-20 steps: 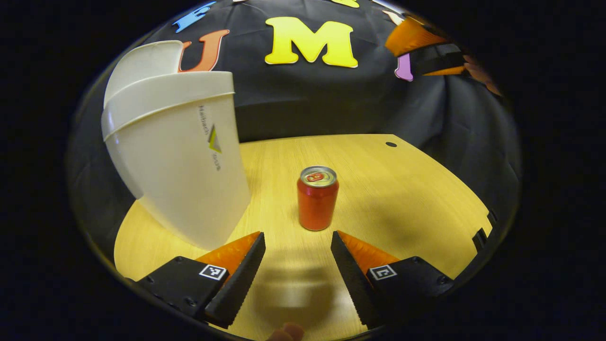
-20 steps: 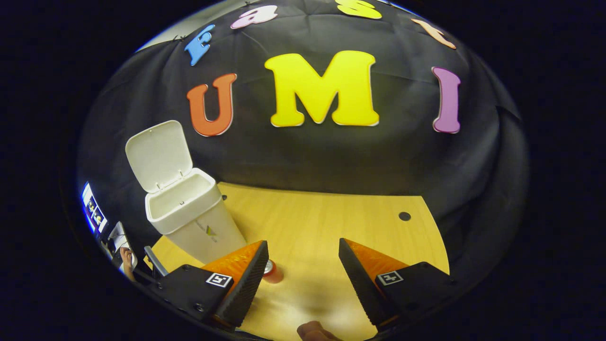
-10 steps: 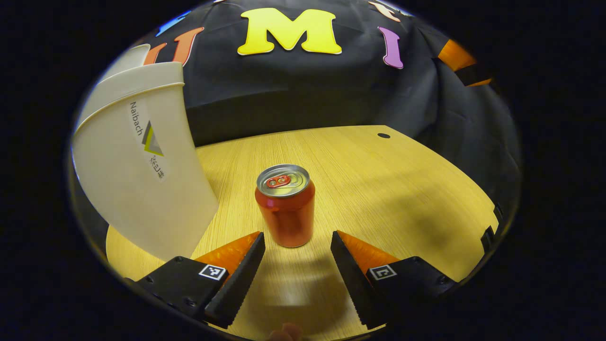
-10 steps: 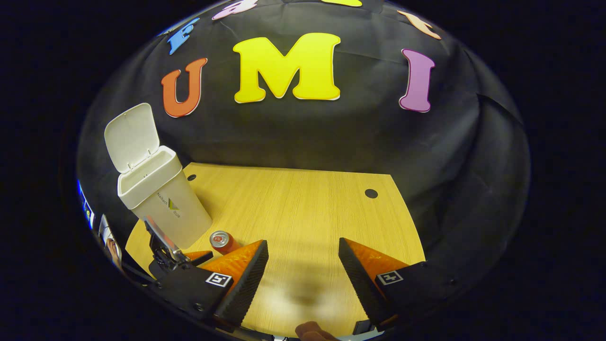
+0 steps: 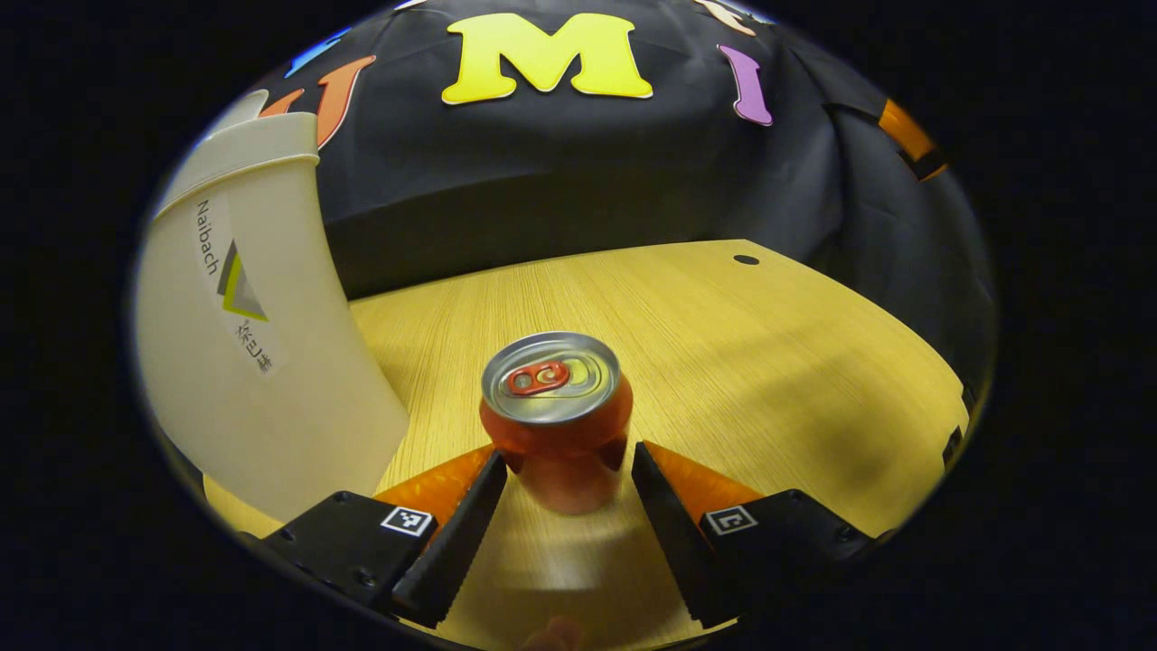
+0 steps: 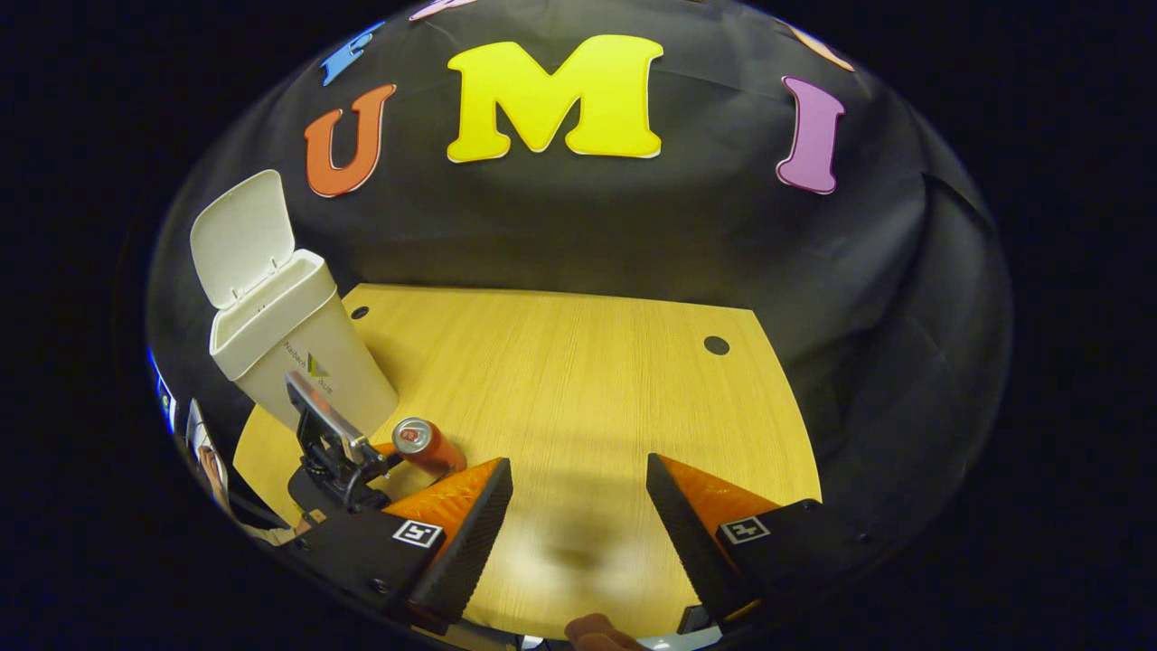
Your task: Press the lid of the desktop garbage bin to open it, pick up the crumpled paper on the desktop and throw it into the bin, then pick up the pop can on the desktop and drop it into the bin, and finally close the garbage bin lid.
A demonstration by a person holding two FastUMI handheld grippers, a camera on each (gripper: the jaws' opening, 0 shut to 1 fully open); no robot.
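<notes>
Left gripper (image 5: 568,461) closes in around the pop can (image 5: 557,418)!

Its fingers are spread wide, and the red pop can now stands upright between the tips, with no squeeze visible yet. A second ago that can stood well ahead of the tips, so the approach looks finished and the pinch is next. The right gripper (image 6: 578,484) hangs back over bare desktop (image 6: 587,380), fingers spread, holding nothing. One can, one white garbage bin (image 6: 289,339) just beside it with its lid (image 6: 242,237) up, two grippers. I spot no crumpled paper on the desktop, so that step looks done.
</notes>
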